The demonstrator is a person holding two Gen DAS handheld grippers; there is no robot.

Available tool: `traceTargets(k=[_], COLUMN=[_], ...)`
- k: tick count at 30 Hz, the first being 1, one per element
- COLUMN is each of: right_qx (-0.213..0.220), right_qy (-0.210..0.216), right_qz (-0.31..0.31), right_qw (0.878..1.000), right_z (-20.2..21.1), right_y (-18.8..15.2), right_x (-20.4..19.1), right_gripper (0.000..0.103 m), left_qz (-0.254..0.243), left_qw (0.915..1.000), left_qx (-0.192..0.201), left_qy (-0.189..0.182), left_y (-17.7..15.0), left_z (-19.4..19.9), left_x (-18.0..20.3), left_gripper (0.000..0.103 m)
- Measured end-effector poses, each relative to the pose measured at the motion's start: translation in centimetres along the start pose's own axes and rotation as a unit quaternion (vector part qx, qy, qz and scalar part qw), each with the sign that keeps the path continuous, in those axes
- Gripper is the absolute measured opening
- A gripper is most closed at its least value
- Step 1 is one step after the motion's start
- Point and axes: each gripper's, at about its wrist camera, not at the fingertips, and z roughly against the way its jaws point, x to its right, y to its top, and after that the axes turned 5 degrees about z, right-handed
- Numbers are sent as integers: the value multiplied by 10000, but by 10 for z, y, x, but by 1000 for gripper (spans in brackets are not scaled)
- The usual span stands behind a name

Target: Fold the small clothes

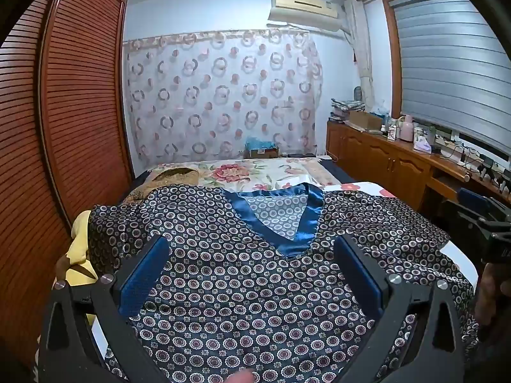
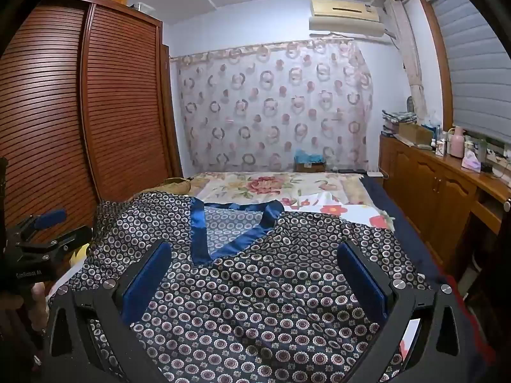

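Garment: patterned top (image 1: 230,274) with blue satin V-neck, spread flat on the bed (image 1: 274,172), neckline toward the far end.
Left hand-held gripper (image 1: 252,255): spread wide above the top, nothing held.
Right hand-held gripper (image 2: 255,261): likewise wide, empty.
Bed cover: floral sheet (image 2: 274,188).
Room: louvred wooden wardrobe (image 1: 80,102) on left, circle-print curtain (image 1: 220,95) behind, cluttered wooden counter (image 2: 447,172) under blinds on right.
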Motion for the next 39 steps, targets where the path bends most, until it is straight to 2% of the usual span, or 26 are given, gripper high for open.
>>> traceTargets(k=[39], right_qx=[-10], right_qy=[-2], right_qz=[-8], right_qw=[10000], right_z=[-3], right_y=[0], right_x=[-3], right_gripper=[103], left_qz=[-54], left_qw=[10000], left_qx=[48], left_qy=[48], left_y=[2], left_z=[4], left_x=[3], left_gripper=[103])
